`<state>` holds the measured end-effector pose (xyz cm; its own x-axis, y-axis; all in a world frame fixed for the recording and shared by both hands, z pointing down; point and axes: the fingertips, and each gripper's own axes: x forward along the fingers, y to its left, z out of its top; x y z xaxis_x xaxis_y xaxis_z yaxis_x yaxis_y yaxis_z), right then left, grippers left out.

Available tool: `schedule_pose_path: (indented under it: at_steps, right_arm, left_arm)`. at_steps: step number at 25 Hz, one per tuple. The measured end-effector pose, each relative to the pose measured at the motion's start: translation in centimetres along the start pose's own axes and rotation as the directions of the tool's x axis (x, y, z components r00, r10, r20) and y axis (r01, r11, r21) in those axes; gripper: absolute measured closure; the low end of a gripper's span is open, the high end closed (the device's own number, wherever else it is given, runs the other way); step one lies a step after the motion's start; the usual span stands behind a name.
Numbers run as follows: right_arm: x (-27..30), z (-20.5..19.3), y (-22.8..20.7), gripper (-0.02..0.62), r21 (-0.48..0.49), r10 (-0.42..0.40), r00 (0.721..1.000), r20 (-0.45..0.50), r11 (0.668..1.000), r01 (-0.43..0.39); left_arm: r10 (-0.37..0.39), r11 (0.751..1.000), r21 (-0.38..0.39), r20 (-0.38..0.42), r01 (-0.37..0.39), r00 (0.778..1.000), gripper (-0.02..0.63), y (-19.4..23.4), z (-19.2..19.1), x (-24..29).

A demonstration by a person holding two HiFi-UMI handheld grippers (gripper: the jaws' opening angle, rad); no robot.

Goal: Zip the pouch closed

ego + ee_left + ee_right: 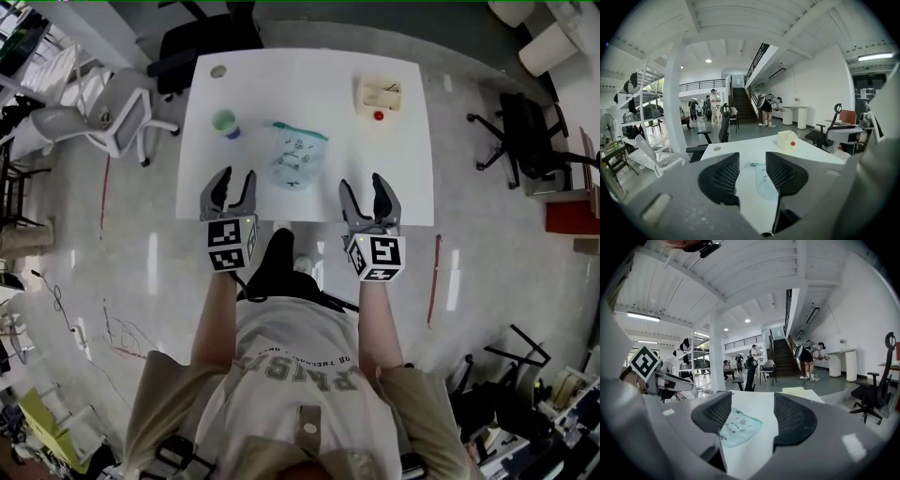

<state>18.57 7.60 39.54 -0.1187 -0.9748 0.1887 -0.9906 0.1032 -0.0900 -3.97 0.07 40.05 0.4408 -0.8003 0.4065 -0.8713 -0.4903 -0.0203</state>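
White table (403,169) bears pouch (298,159), cup (225,123), box (380,96); left claw (234,185), right claw (364,192) gape empty.

The pouch (298,159) is seen as thin, translucent, faintly glossy plastic. The table (403,187) top is finished smooth, matt white. The pads (725,177) of the left gripper (235,178) are moulded matt black, finely gridded. The floor (112,234) is polished glossy.

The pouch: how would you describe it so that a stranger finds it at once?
Find the white table. Near its middle lies the pouch, between a green object and a cream box. It alone is flat, pale blue and see-through.
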Motion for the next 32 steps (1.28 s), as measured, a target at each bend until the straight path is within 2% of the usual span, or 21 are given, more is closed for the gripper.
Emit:
schedule_pose_path:
  at_steps: [9, 18, 26, 32]
  right_arm:
    - [2.0, -0.6, -0.3, 0.341, -0.019, -0.013, 1.000, -0.024, 1.000, 0.012]
    - [8.0, 0.6, -1.0, 0.341, -0.036, -0.026, 0.999, -0.035, 0.999, 0.025]
    - [13.4, 2.0, -2.4, 0.341, -0.042, -0.055, 0.998, -0.040, 0.998, 0.054]
    - [16.5, 1.9, -3.4, 0.341, -0.023, -0.092, 0.994, -0.062, 0.996, 0.091]
  left_arm:
    - [-0.039, 0.999, -0.002, 0.002, 0.039, 0.999, 0.423, 0.5, -0.1, 2.8]
    - [-0.073, 0.997, -0.003, 0.003, 0.073, 0.997, 0.423, 2.9, 1.8, 8.1]
    - [-0.155, 0.987, 0.026, -0.020, 0.156, 0.988, 0.422, 3.2, 3.8, 13.9]
    - [-0.230, 0.971, 0.052, -0.070, 0.234, 0.971, 0.422, 3.1, 3.7, 17.4]
